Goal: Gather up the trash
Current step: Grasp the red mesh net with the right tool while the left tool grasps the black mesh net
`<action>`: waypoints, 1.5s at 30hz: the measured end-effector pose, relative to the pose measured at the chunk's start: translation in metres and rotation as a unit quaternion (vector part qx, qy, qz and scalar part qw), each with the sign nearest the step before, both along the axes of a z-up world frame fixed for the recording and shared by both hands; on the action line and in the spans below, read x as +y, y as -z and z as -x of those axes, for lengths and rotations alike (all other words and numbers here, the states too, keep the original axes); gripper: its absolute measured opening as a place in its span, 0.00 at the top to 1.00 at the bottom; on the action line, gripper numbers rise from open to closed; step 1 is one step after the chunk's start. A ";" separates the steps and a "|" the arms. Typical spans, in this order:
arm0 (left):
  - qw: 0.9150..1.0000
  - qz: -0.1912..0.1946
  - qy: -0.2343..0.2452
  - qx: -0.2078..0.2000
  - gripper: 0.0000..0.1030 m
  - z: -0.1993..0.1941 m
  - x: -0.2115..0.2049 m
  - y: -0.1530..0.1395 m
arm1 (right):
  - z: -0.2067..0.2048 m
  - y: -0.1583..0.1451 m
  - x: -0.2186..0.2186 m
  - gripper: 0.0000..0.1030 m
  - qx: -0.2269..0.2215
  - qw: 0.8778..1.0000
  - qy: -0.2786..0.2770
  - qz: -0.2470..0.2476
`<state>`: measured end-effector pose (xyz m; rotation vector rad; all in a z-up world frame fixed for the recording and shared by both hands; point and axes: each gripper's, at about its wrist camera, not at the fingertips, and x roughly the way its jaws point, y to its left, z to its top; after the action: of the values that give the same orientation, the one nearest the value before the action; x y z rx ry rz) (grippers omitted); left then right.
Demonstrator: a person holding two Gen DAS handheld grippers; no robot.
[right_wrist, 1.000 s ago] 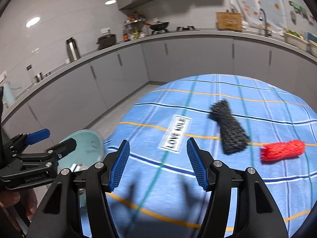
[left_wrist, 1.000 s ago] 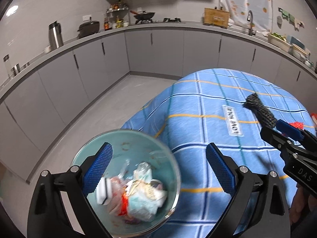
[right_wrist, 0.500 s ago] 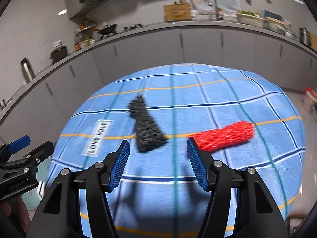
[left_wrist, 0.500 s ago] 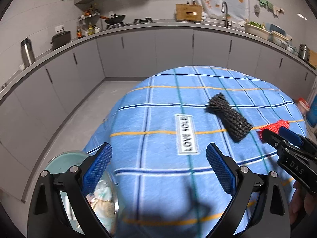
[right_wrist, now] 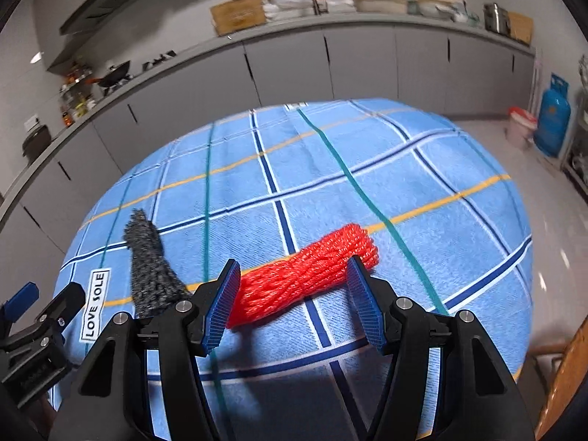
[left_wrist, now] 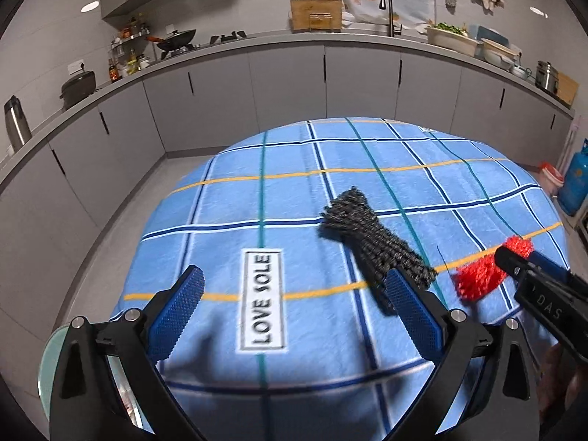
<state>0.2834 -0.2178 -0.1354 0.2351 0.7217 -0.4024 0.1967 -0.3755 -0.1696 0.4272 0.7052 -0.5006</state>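
The red net (right_wrist: 305,279) lies on the blue checked cloth (right_wrist: 422,198) of the worktop, and the right gripper (right_wrist: 294,301) now hangs right over it with its fingers (right_wrist: 222,301) spread wide, one blue pad at each side of the roll, gripping nothing. Half a second ago the net lay farther ahead, only its left end at the right pad; a second ago it was off to the right. In the left view the red net (left_wrist: 485,275) shows just behind the tip of the right gripper.

The black net (right_wrist: 147,268) rests to the left of the red one, apart from it, near the "LOVE SOLE" label (right_wrist: 94,307). In the left view the black net (left_wrist: 371,242) is nearer than before, its near end just beyond the right pad.

The left gripper (left_wrist: 294,316) hovers over the label (left_wrist: 262,299), fingers (left_wrist: 176,312) spread, empty. The bin (left_wrist: 51,360), full in view a second ago, is now a pale rim at the lower left, mostly hidden behind the gripper.
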 end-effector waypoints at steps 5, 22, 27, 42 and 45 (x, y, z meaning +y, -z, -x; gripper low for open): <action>1.000 -0.001 0.009 0.012 0.05 -0.012 -0.018 0.009 | -0.008 0.009 -0.005 0.42 0.012 1.000 0.015 -0.013; 0.998 0.000 0.036 0.051 0.07 -0.028 -0.054 0.032 | 0.000 0.003 0.004 0.81 0.023 0.998 -0.053 0.017; 0.996 0.006 0.054 0.077 0.28 -0.031 -0.062 0.041 | 0.004 0.002 0.005 0.81 0.017 0.998 -0.064 0.015; 0.992 0.029 0.093 0.083 0.84 -0.003 -0.035 0.024 | 0.016 -0.004 0.025 0.81 -0.001 0.994 -0.104 0.024; 0.993 0.031 0.092 0.072 0.84 0.007 -0.020 0.014 | 0.020 -0.012 0.033 0.81 -0.012 0.993 -0.111 0.032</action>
<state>0.2763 -0.2380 -0.1495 0.2158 0.8309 -0.6213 0.1763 -0.3429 -0.1579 0.2902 0.7030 -0.3062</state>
